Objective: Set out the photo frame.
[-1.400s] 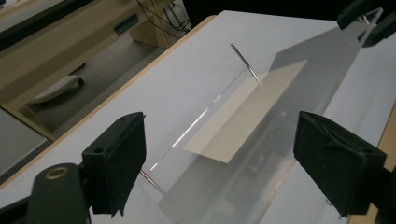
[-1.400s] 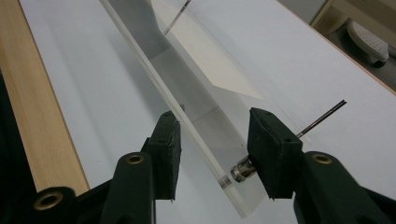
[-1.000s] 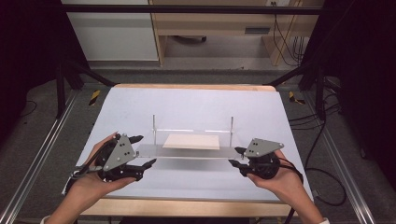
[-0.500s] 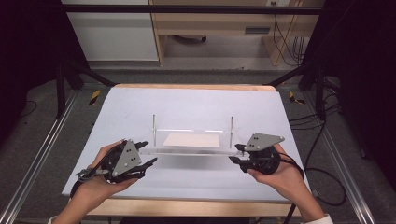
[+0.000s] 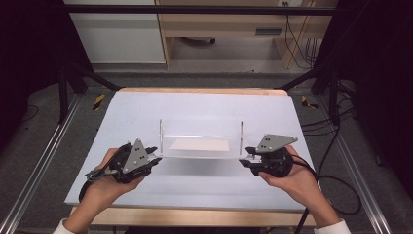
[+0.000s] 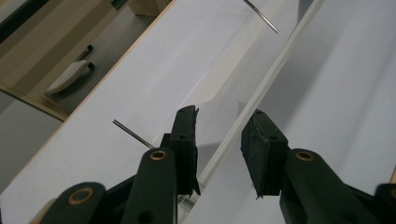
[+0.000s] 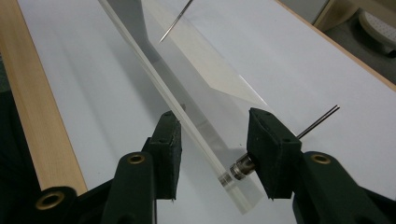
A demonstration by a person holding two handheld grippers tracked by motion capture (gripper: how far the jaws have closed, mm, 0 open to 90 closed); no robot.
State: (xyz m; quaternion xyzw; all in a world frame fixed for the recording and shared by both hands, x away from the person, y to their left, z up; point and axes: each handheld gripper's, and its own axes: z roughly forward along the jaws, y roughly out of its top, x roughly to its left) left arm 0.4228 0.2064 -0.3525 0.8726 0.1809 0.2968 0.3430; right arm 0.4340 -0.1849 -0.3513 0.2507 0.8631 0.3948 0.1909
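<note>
Clear plate [image 5: 199, 146]: lies mid-worktop [image 5: 204, 105], edges faint from above.
Left hand-held gripper [image 6: 219, 135]: jaws just been closing, astride plate edge, contact unclear.
Right hand-held gripper [image 7: 215, 135]: jaws apart, astride plate end; pin base [image 7: 240, 168] partly hidden.

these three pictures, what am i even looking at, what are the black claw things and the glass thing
A person sits at a table covered in white, holding a hand-operated gripper in each hand. The high view looks down from above: the left gripper and the right gripper sit at the two ends of a clear acrylic stand, a see-through plate with thin metal rods standing up from it.

The other two pictures come from small cameras riding on the grippers, looking along their black jaws. In both, the plate's edge lies between the jaws. The left jaws have just been closing around it with gaps still showing; whether the right pads press the plate is unclear.
</note>
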